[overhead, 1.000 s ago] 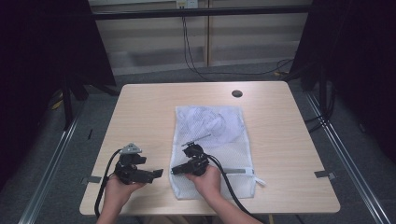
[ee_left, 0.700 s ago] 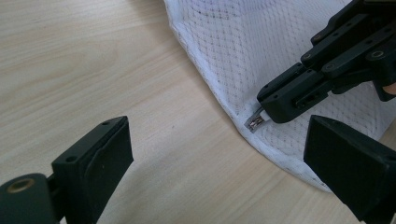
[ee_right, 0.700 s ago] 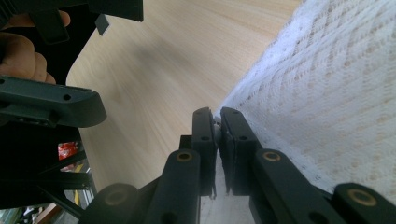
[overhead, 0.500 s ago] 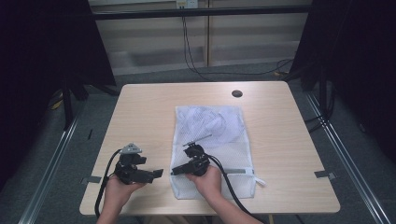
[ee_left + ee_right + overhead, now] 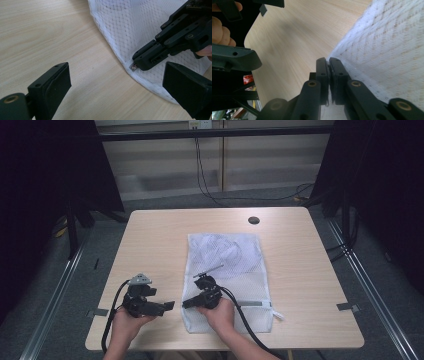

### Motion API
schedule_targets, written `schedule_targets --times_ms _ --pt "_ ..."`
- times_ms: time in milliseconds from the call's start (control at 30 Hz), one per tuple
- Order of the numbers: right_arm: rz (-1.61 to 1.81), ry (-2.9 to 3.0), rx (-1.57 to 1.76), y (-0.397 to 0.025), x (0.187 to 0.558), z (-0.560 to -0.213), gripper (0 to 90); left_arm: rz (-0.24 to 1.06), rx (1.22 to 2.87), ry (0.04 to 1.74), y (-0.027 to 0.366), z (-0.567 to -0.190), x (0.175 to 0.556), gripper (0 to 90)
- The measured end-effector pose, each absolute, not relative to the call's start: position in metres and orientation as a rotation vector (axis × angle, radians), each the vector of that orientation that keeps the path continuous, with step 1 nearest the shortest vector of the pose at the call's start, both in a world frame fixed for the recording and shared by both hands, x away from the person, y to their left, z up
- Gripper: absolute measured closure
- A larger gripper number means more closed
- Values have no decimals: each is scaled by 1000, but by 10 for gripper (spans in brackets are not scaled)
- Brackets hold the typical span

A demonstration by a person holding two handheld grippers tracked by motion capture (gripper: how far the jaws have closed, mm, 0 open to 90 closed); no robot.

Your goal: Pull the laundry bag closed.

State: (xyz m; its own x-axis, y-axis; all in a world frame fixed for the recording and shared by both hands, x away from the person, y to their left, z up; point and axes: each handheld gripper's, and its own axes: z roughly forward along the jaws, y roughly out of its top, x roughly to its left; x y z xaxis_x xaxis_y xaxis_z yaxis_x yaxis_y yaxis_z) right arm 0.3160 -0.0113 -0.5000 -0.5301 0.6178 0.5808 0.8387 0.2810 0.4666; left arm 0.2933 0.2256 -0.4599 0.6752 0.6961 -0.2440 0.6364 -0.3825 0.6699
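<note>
A white mesh laundry bag lies flat in the middle of the wooden table, with pale cloth inside its far half. My right gripper rests over the bag's near left corner, shut on a small metal zipper pull at the bag's edge. In the right gripper view the jaws are pressed together beside the mesh. My left gripper is just left of that corner on bare wood, its jaws wide open and pointing at the right gripper.
A dark round grommet sits near the table's far edge. The table's near edge runs just behind both hands. Cables trail from each gripper off the front. Dark curtains and floor rails flank the table.
</note>
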Motion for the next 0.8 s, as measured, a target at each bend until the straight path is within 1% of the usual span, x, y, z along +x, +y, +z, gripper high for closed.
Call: schedule_targets --times_ms 233,433,567,700,733,800 --pt "-1123 -2277 -1310 -17 316 -494 868 74 2126 1017 223 -463 293 80" --pt "-1148 -2258 -1277 -22 316 -489 869 2 2098 1003 214 -466 292 89" --pt "-1191 -2241 -1260 -26 314 -483 870 -56 2109 995 207 -470 292 100" --pt "-1205 -2223 -1261 -29 313 -479 869 -131 2096 983 202 -474 292 154" --pt "-1215 -2216 -1257 -30 313 -478 869 -141 2102 979 200 -474 291 179" --pt "-1218 -2205 -1260 -31 312 -476 869 -157 2112 971 197 -475 291 198"
